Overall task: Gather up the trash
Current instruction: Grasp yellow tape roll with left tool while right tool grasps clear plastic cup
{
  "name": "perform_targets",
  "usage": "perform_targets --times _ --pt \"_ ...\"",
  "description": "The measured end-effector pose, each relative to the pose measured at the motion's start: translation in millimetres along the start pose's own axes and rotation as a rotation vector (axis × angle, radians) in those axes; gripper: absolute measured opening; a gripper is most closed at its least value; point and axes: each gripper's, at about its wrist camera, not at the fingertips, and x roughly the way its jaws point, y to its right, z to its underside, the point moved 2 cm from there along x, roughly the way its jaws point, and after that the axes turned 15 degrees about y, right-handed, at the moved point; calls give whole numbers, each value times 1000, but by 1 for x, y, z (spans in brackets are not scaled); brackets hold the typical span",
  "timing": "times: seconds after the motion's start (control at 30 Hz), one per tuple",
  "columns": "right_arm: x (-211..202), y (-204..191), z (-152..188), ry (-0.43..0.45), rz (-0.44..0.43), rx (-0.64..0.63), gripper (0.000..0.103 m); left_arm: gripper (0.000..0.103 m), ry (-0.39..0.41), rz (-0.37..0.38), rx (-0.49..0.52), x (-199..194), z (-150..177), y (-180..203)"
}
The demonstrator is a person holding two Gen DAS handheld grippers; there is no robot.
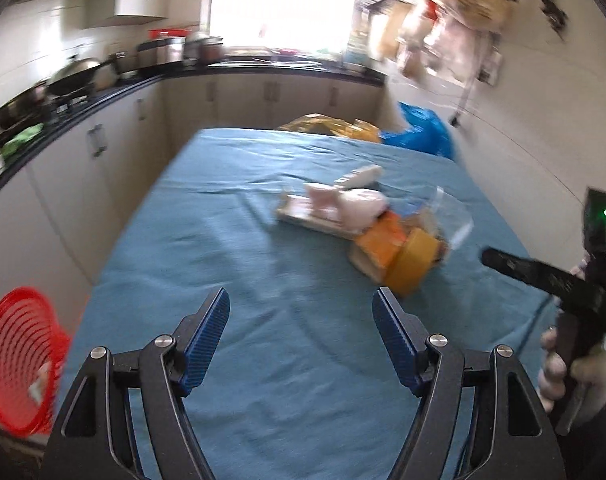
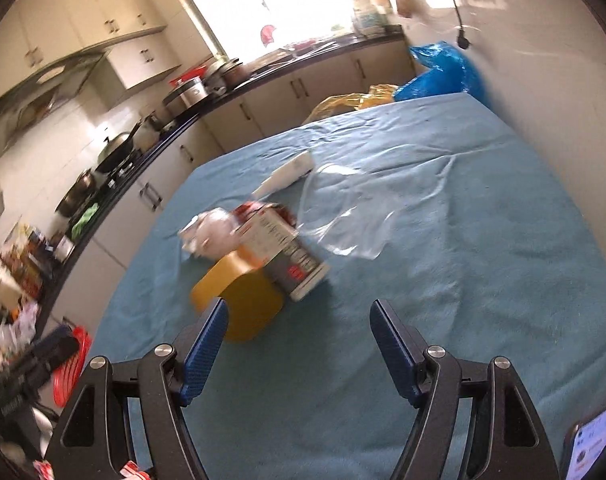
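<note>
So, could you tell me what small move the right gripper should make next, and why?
Probably ease the right gripper forward and slightly left over the yellow tape roll. Its jaws are open and empty, and the roll is the nearest piece of the trash pile on the blue cloth, just ahead of its left finger. The red basket waits off the table's left edge.

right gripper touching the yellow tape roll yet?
Cannot tell. In the right wrist view, the right gripper has open jaws; its left pad overlaps the yellow tape roll, so any gap is hidden.
</note>
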Motion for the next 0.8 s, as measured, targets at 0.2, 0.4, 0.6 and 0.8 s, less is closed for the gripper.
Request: perform_targets --times 0.2,0.4,0.6,0.8 --pt "25 22 -21 7 51 53 78 73 -48 74 69 45 2 45" --pt "56 50 -42 0 91 146 86 73 -92 142 96 89 4 76" --pt "86 63 -48 7 120 120 88 73 -109 175 116 120 9 95" --pt "104 61 -44 -6 55 117 89 63 -147 220 113 133 16 102"
